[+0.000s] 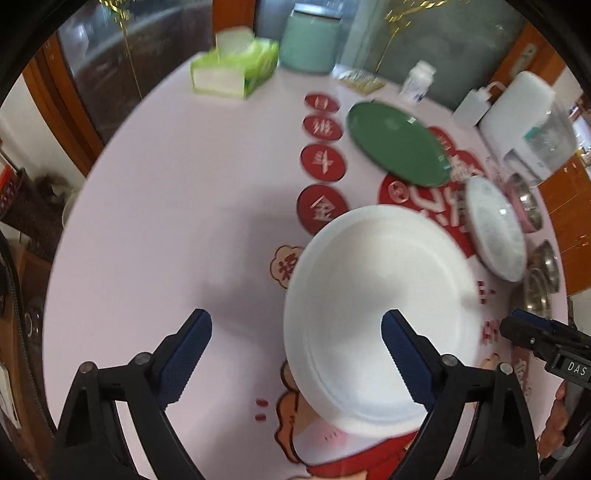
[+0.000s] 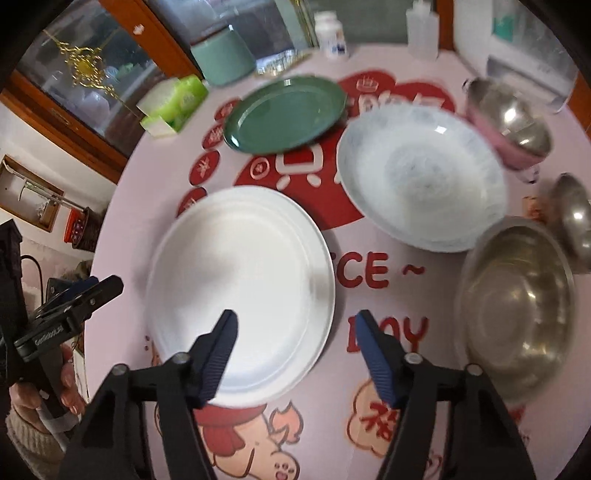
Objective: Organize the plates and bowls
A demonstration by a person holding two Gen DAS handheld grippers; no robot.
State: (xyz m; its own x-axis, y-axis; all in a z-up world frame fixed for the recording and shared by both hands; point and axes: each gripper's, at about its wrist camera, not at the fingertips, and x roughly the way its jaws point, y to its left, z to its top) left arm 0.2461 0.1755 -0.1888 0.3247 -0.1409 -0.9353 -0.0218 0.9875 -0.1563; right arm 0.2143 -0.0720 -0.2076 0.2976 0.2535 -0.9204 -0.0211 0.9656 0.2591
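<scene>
**Two grippers above a white plate on a printed round table**

The round table point(image 2: 122, 236) wears a pale pink cloth printed with red discs, red lettering and a cartoon figure. Behind it stand wooden-framed glass doors with a gold ornament hanging in front. Taking the white plate point(image 2: 240, 288) as landmark: a green plate point(image 2: 286, 114) lies beyond it toward the far edge, a pale patterned dish point(image 2: 421, 173) sits beyond it and to its right, and a large steel bowl point(image 2: 517, 314) lies to its right. Two more steel bowls lie further right of the dish (one of them with a pink outside). At the far edge stand a green tissue box point(image 2: 173, 103), a teal canister point(image 2: 221, 59) and a white bottle point(image 2: 330, 33).

Both views are smeared by motion blur, so the print and the dish's pattern are hard to read. The large white appliance at the far right is cut off by the lens rim.

The left gripper point(image 1: 295, 332) has its blue-padded fingers spread wide, one over bare cloth, the other over the plate's left part; the rim lies between them, with no contact visible. The right gripper point(image 2: 297, 330) stands partly spread, straddling the plate's right rim and holding nothing.
</scene>
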